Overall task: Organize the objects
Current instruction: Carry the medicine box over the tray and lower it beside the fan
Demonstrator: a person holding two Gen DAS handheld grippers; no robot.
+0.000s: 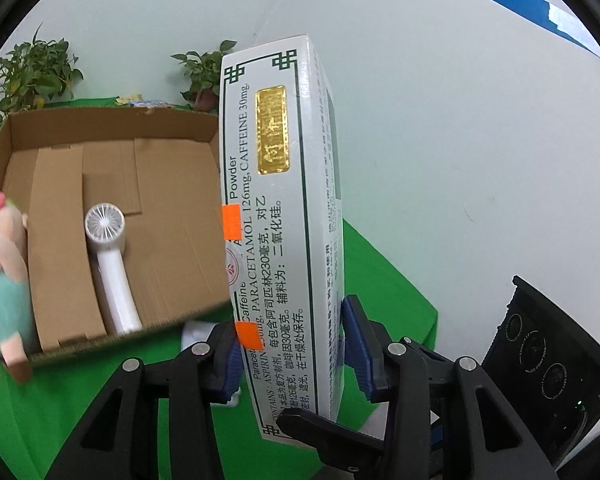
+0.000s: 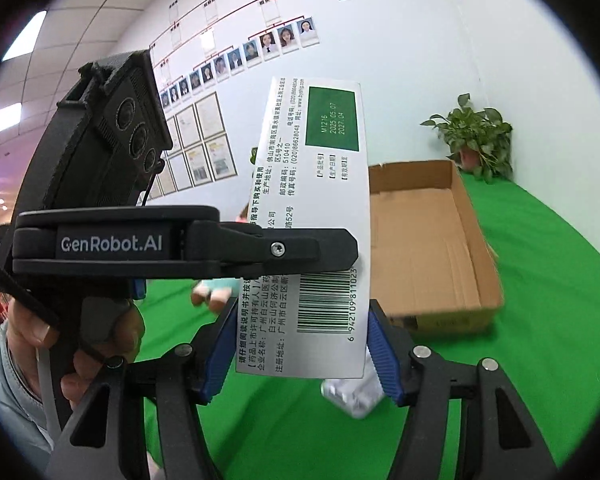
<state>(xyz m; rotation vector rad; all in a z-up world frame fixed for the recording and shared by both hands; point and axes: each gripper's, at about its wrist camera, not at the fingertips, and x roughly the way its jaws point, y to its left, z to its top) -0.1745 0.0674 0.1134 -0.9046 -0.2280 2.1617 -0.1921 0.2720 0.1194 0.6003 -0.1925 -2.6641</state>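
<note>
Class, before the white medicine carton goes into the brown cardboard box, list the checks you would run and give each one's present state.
1. Left tool pads on white medicine carton: ok.
2. Right tool pads on the carton: ok.
3. Carton lifted off green cloth: ok.
4. Brown cardboard box open on top: ok.
5. Free floor space beside white handheld fan in the box: ok.
6. Pink plush pig fully inside the box: cannot tell.

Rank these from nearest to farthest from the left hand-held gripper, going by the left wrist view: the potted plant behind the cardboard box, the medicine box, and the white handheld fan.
1. Medicine box: between the pads of the left hand-held gripper.
2. White handheld fan: to the left, lying inside the cardboard box.
3. Potted plant: beyond the box's far wall, by the wall.
</note>
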